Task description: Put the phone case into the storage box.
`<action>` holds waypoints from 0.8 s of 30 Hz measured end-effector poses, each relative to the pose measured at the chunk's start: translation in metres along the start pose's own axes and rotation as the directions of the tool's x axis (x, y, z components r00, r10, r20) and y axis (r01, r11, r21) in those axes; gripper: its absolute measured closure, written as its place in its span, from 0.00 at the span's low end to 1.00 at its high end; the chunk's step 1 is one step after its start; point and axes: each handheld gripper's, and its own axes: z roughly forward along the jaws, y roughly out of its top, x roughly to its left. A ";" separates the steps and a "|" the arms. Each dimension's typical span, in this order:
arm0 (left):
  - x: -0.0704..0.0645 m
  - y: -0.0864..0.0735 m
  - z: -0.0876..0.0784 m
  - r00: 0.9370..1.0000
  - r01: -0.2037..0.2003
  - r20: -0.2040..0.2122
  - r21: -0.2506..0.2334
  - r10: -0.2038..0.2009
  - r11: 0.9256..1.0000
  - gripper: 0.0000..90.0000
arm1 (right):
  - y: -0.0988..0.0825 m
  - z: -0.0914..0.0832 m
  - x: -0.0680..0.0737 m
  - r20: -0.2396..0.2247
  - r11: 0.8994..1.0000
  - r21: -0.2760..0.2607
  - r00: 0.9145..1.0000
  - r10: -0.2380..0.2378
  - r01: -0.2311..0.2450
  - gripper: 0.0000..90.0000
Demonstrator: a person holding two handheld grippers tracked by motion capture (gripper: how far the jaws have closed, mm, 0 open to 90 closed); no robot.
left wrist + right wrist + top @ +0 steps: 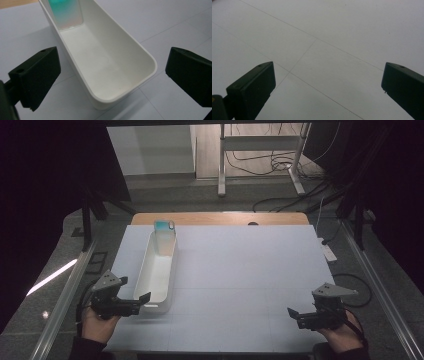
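- White plastic, long and narrow with rounded corners, the open tray [159,270] is lying on the left half of the pale blue table mat [240,270], running from near the person's side toward the far wooden edge.
- The left gripper [142,301] is hovering at the tray's near end, its jaws standing wide apart; in the left gripper view the tray's [105,62] rounded near corner is sitting between the two black jaws, touching neither.
- The right gripper [294,316] is waiting well apart from the tray at the mat's near right corner, jaws likewise spread and holding nothing; the right gripper view is looking down on bare mat [324,50] crossed by thin seams.
- A flat teal card-like object [164,232] is leaning upright against the tray's far end wall, its lower face fading to pale pink in the left gripper view [65,12].
- The tray's smooth floor is showing clean white.
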 end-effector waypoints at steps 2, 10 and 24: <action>0.000 -0.002 -0.002 1.000 -0.002 -0.006 0.001 0.002 1.000 0.01 | 0.000 0.000 0.000 0.001 1.000 0.000 1.000 0.000 0.000 0.00; -0.003 -0.010 -0.012 1.000 0.001 -0.020 0.000 -0.001 1.000 0.01 | 0.000 0.000 0.000 0.002 1.000 0.000 1.000 0.000 0.000 0.00; -0.004 -0.021 -0.023 0.999 -0.002 -0.046 0.003 0.002 1.000 0.01 | 0.000 0.000 0.000 0.002 1.000 0.003 1.000 0.000 0.000 0.00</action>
